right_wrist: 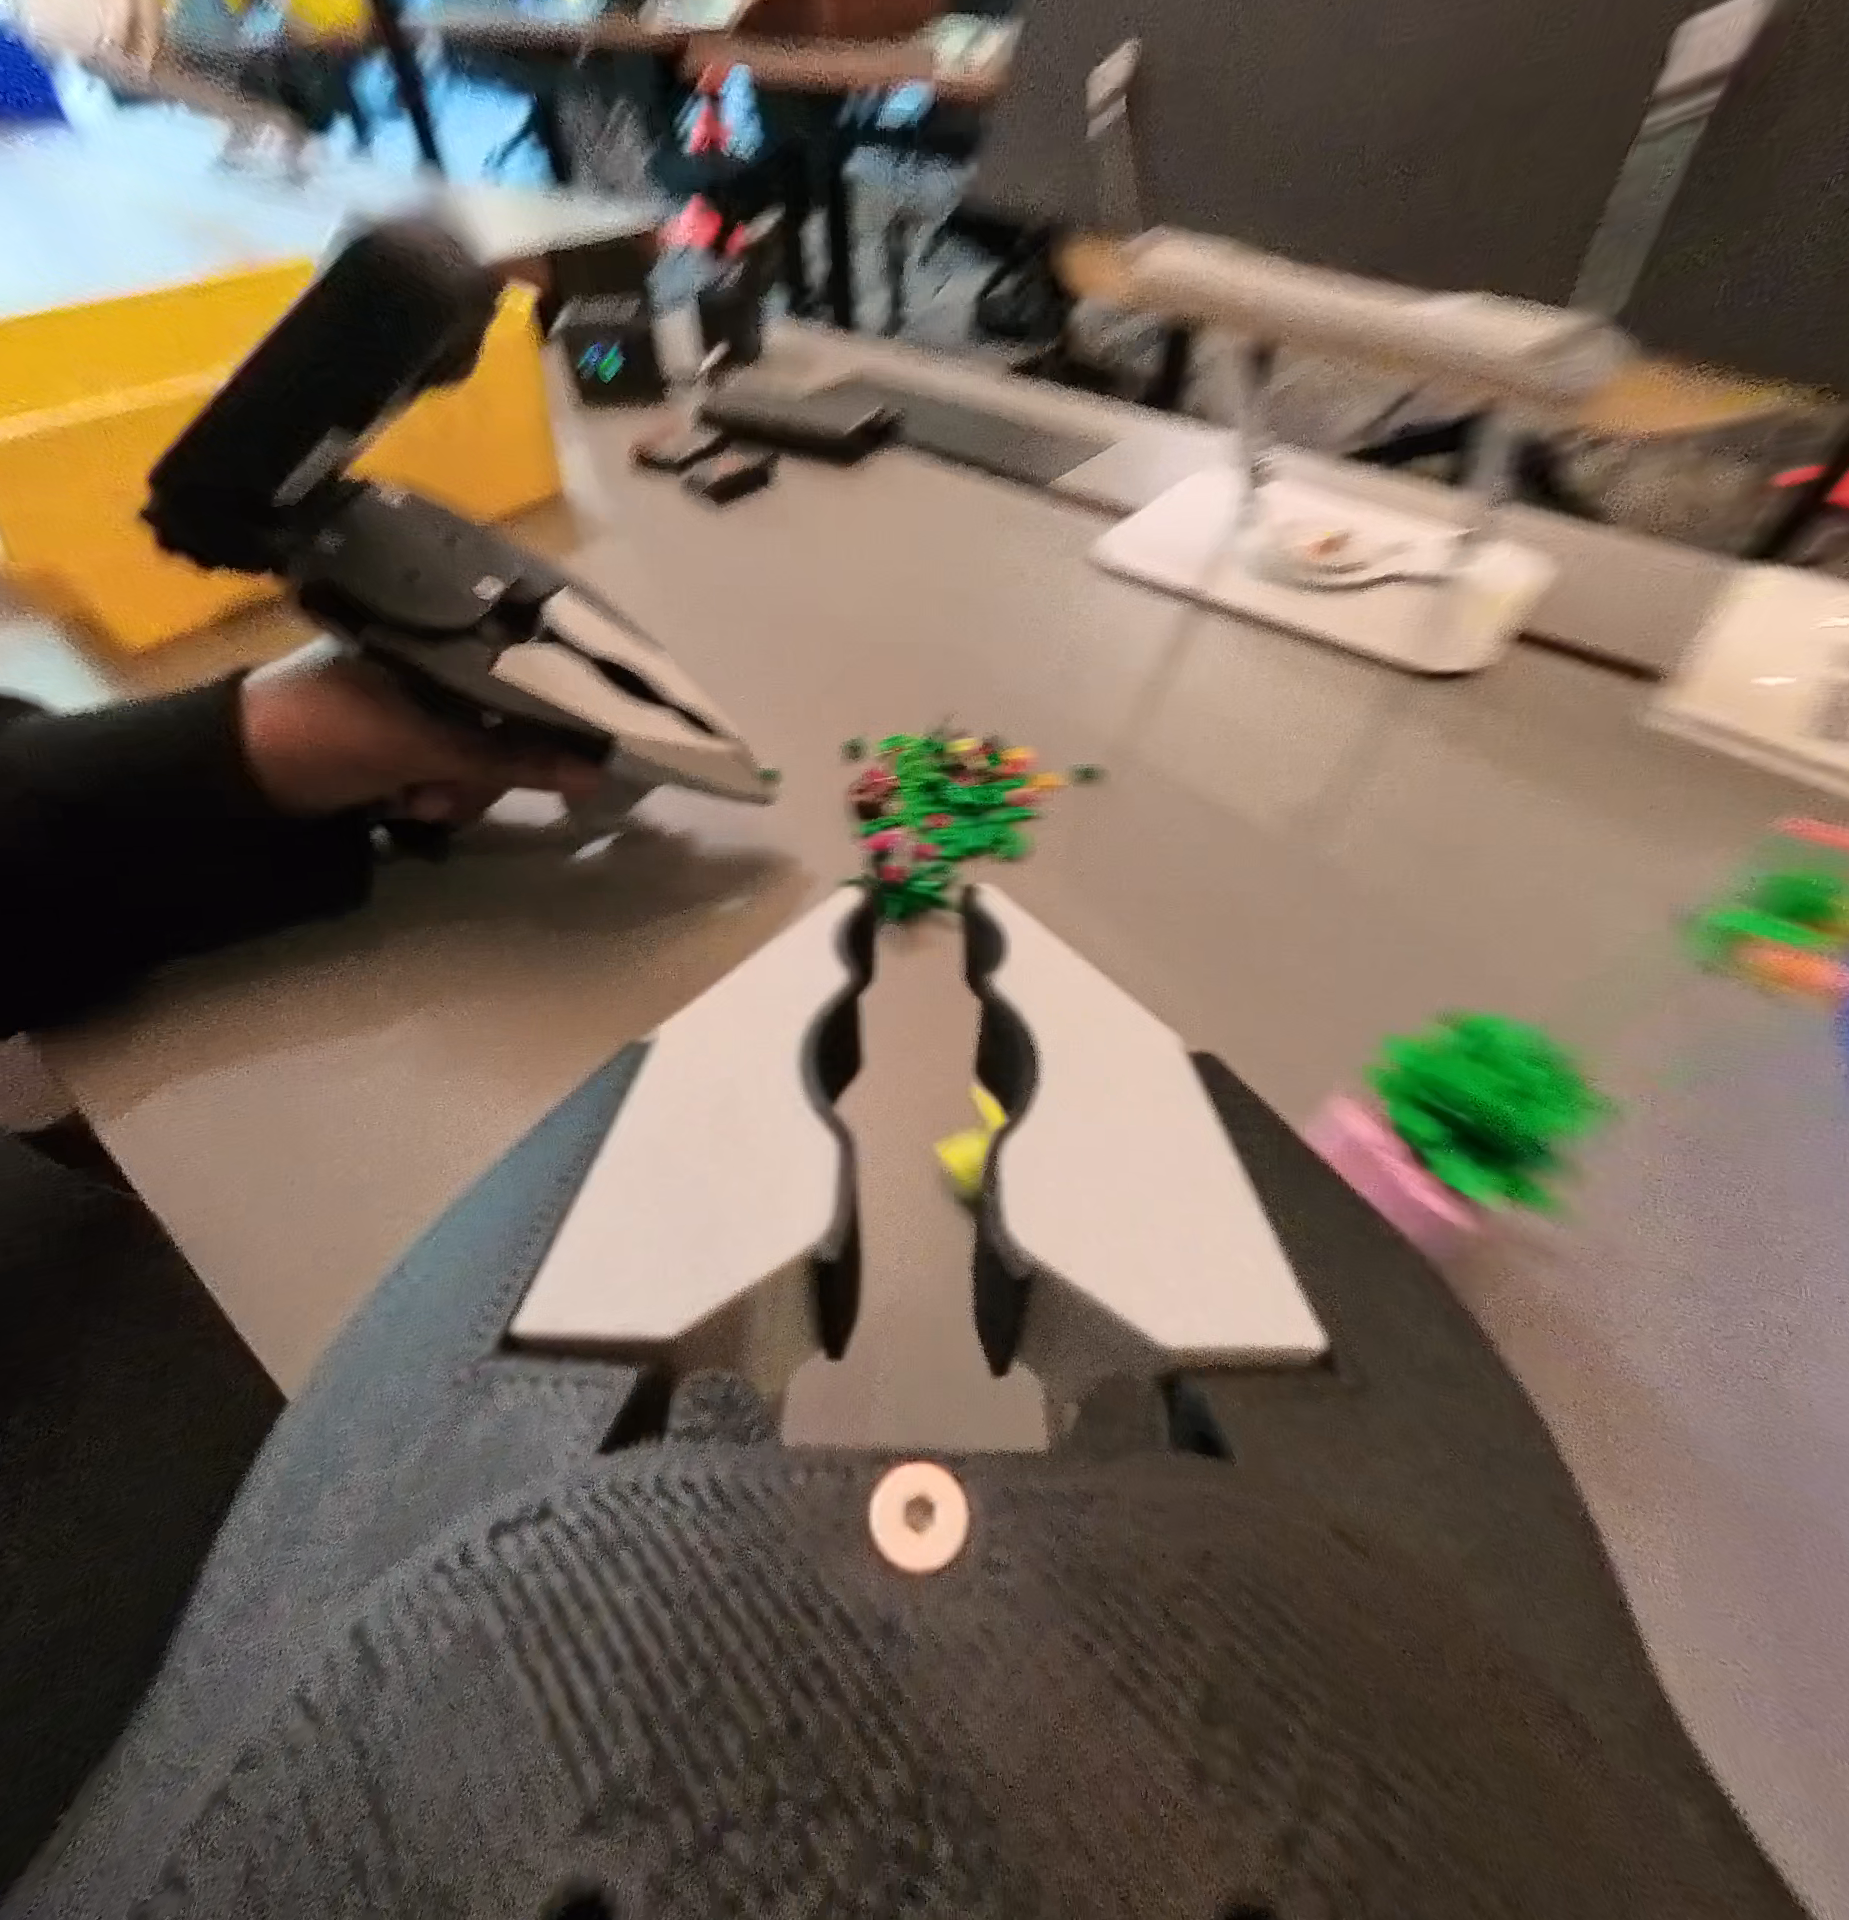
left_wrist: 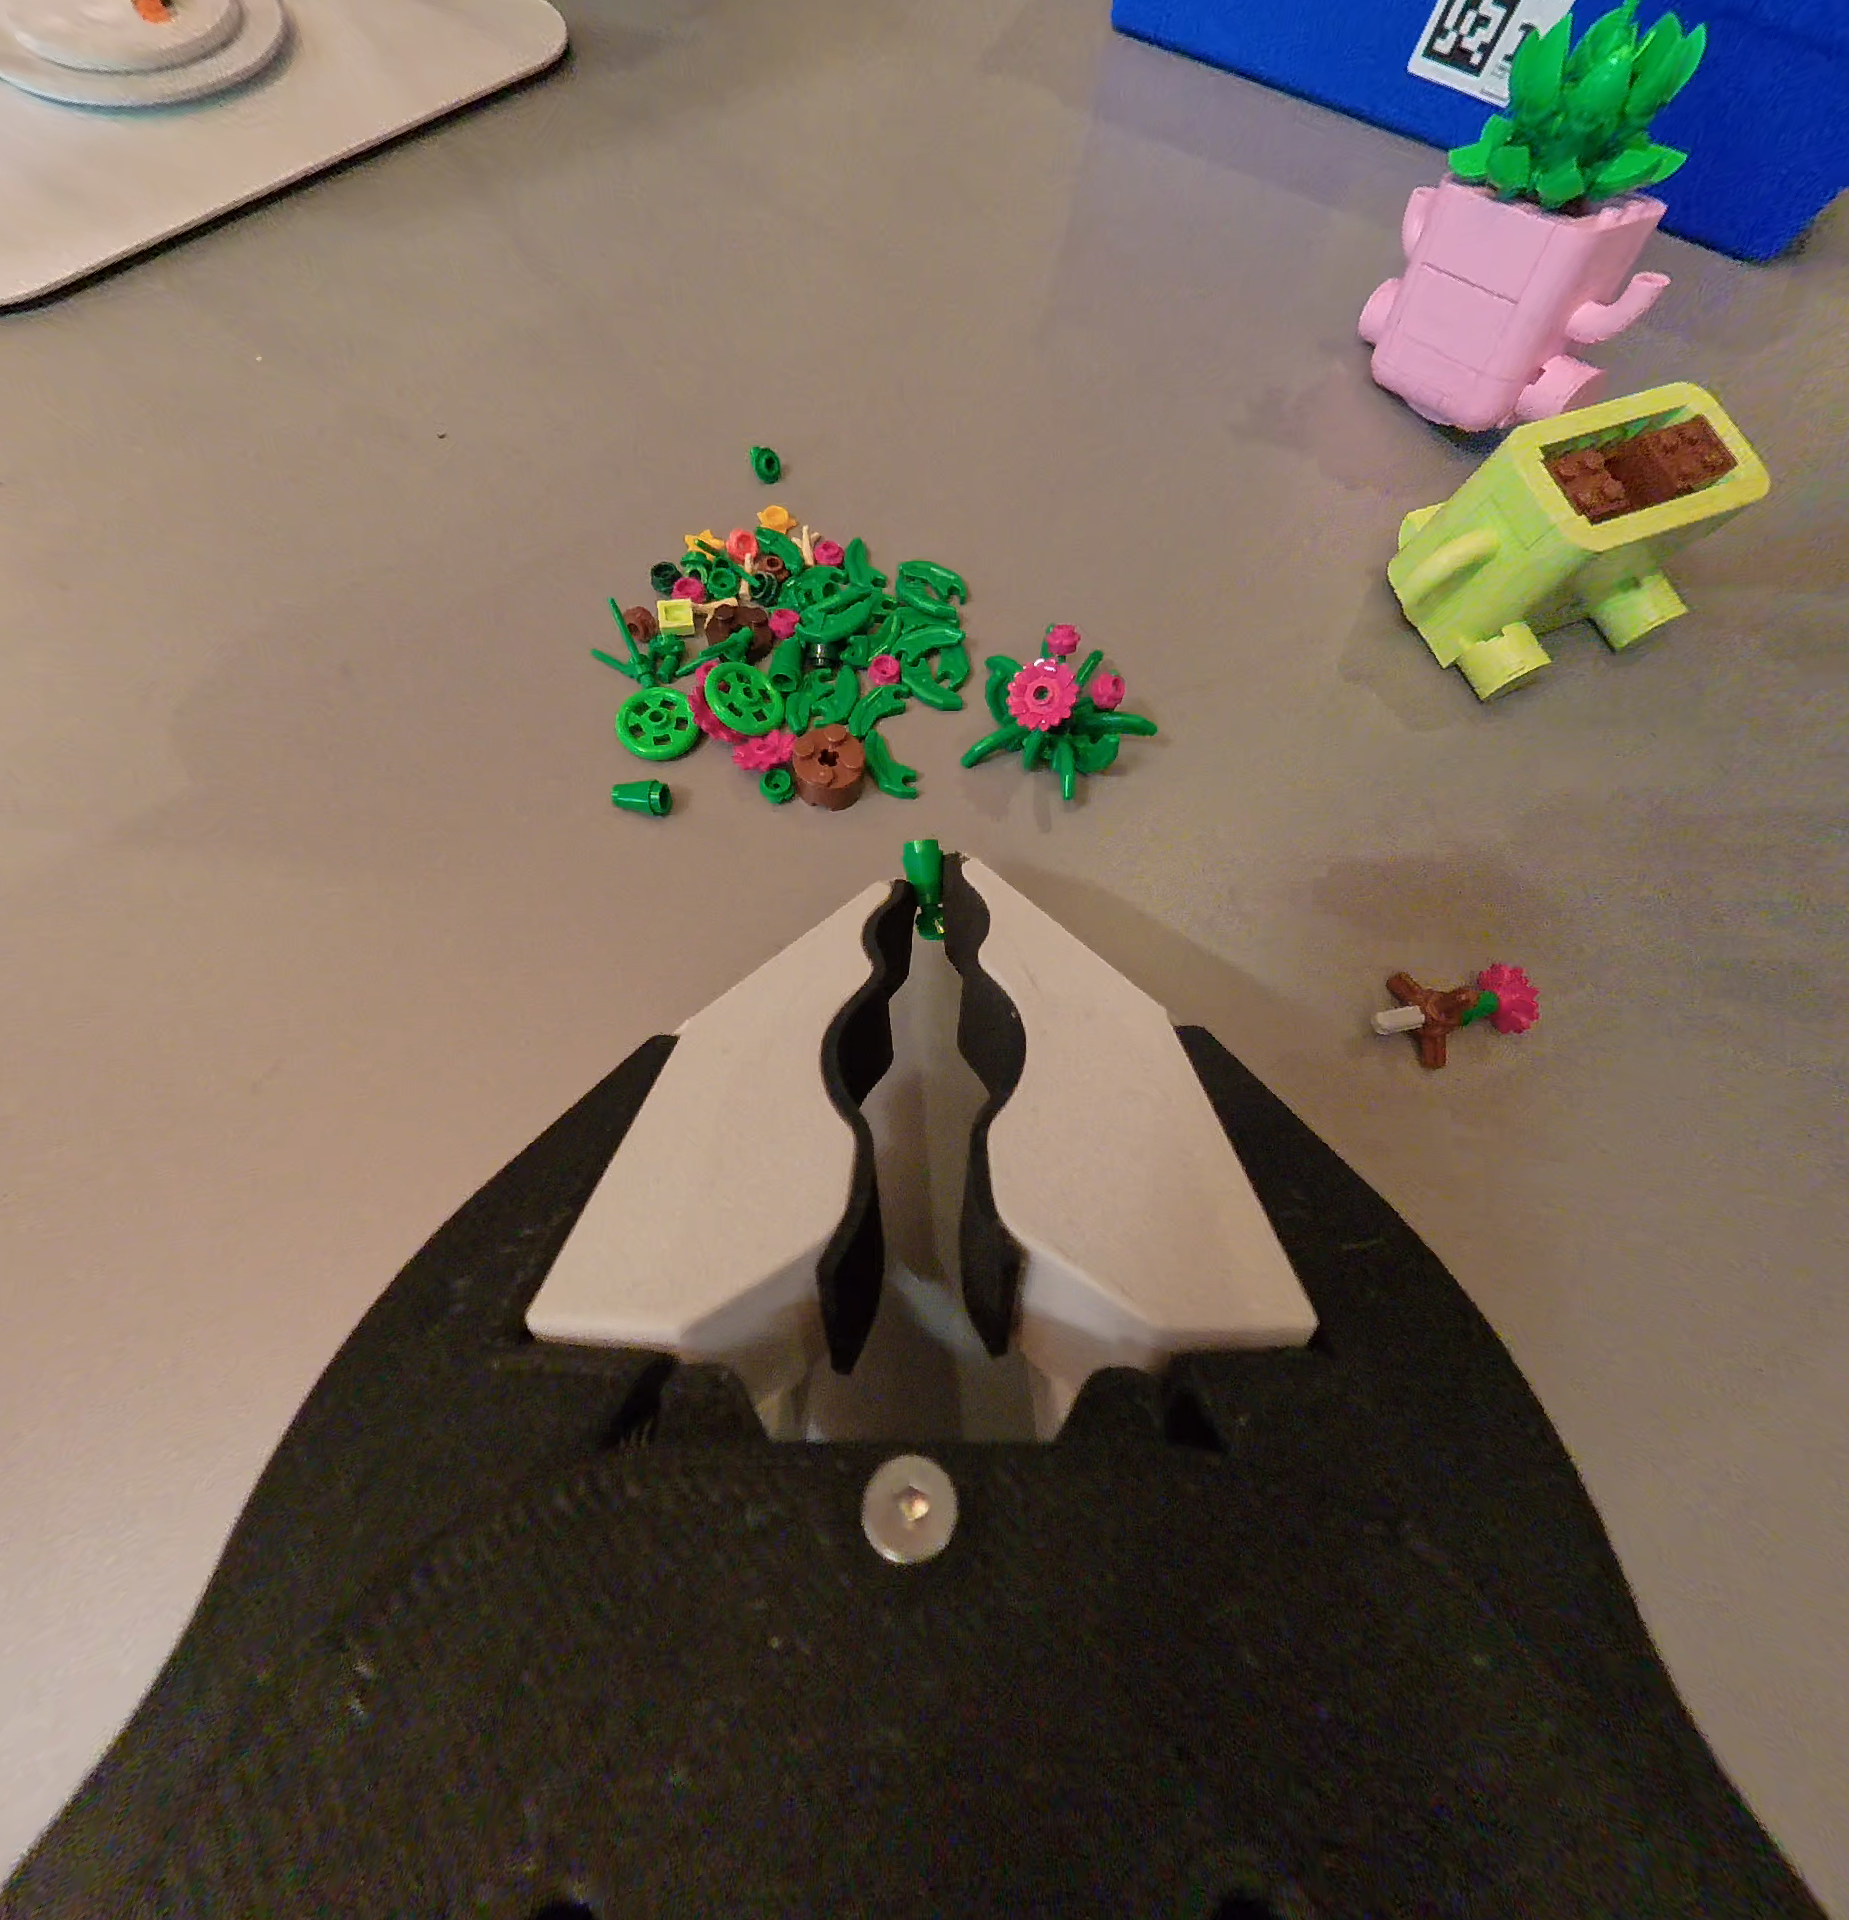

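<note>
My left gripper (left_wrist: pixel 925 883) is shut on a small green stem piece (left_wrist: pixel 921 864), held above the grey table just short of a pile of small green, pink and brown brick pieces (left_wrist: pixel 795 655). A built pink flower with green leaves (left_wrist: pixel 1055 712) lies right of the pile. A brown twig with a pink flower (left_wrist: pixel 1460 1013) lies to the right. My right gripper (right_wrist: pixel 918 904) is open and empty, its tips near the same pile (right_wrist: pixel 946 800); this view is blurred. The left gripper (right_wrist: pixel 759 774) shows there, held by a hand.
A pink brick pot with a green plant (left_wrist: pixel 1502 281) and a lime-green pot with brown bricks inside (left_wrist: pixel 1554 540) stand at the right. A blue box (left_wrist: pixel 1782 114) is behind them. A pale tray (left_wrist: pixel 224 156) lies far left. A yellow bin (right_wrist: pixel 120 447) stands beyond. There is about 20 cm between the tips of the two grippers.
</note>
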A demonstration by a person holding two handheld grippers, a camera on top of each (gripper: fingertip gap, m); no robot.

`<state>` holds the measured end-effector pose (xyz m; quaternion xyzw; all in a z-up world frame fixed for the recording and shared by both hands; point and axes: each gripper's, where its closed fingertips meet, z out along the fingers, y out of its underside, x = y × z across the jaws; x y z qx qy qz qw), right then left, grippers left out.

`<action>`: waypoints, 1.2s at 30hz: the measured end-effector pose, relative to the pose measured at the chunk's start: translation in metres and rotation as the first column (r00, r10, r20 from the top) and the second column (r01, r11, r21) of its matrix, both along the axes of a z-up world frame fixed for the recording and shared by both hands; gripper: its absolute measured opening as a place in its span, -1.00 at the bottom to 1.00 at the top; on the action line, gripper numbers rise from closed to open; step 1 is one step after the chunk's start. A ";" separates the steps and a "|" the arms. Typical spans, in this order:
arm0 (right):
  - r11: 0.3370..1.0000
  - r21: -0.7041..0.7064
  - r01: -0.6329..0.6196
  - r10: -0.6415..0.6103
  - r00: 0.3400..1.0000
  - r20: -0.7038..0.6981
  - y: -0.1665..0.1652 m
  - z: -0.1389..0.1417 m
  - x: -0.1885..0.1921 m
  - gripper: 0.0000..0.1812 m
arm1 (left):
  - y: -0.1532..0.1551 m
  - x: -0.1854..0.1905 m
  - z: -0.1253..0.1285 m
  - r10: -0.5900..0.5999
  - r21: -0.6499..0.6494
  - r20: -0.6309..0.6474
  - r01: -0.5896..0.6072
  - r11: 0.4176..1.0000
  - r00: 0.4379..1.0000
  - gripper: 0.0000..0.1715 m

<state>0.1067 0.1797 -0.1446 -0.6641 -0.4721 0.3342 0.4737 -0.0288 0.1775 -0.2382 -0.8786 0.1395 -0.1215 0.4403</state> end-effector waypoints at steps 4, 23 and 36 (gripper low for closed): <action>0.931 0.041 0.363 -0.362 0.932 -0.008 0.072 0.026 0.164 -1.00 | 0.000 0.001 -0.001 -0.003 -0.005 -0.006 0.003 1.000 1.000 -0.97; 0.651 -0.152 0.744 -0.528 0.588 0.613 0.131 -0.116 0.382 -1.00 | 0.000 0.001 -0.009 -0.005 -0.048 -0.034 0.004 0.999 0.999 -0.97; 0.645 -0.145 0.750 -0.490 0.552 0.675 0.120 -0.119 0.376 -1.00 | -0.001 0.002 -0.009 -0.017 -0.036 -0.018 0.016 0.999 1.000 -0.97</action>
